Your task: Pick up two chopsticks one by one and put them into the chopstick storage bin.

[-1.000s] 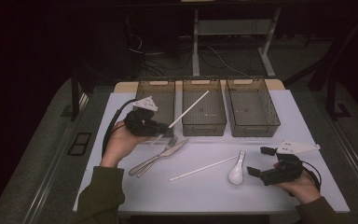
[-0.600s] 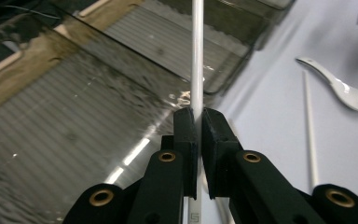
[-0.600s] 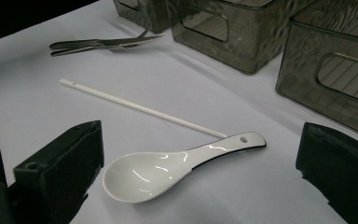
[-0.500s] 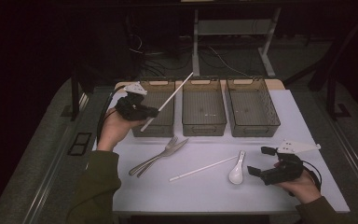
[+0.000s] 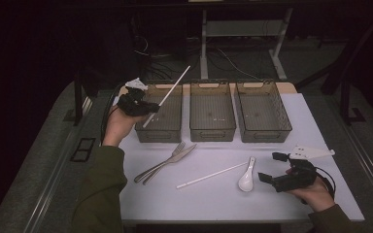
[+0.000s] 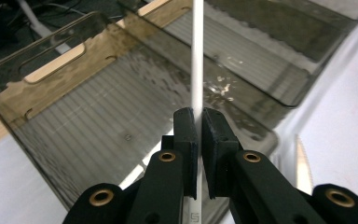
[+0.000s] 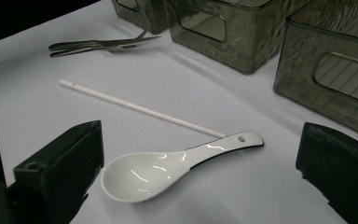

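The left gripper (image 5: 145, 108) is closed tight on a white chopstick (image 5: 167, 95); in the left gripper view its two black jaws press the stick (image 6: 196, 60) from both sides with almost no gap between them. The stick is held near its lower end and it points up and away, slanted over the leftmost bin (image 5: 161, 111). The gripper itself is in the air at the near left corner of this bin.

The right gripper (image 5: 275, 168) is wide open and holds nothing. It rests low at the right side of the table (image 5: 223, 199), in the person's right hand (image 5: 315, 191). In the right gripper view, the jaws stand far apart and a white spoon (image 7: 168, 165) lies on the table between them, not touched.

There are three dark transparent bins in one row at the far side of the table: the left one, the middle one (image 5: 212, 111) and the right one (image 5: 263, 110).

There are two white chopsticks: one in the left gripper, and the second chopstick (image 5: 211, 174) lying on the table, with its end just beside the spoon handle. There is one spoon (image 5: 247, 176), one fork (image 5: 159, 162) and one knife (image 5: 171, 161); fork and knife lie together, in front of the left and middle bins.
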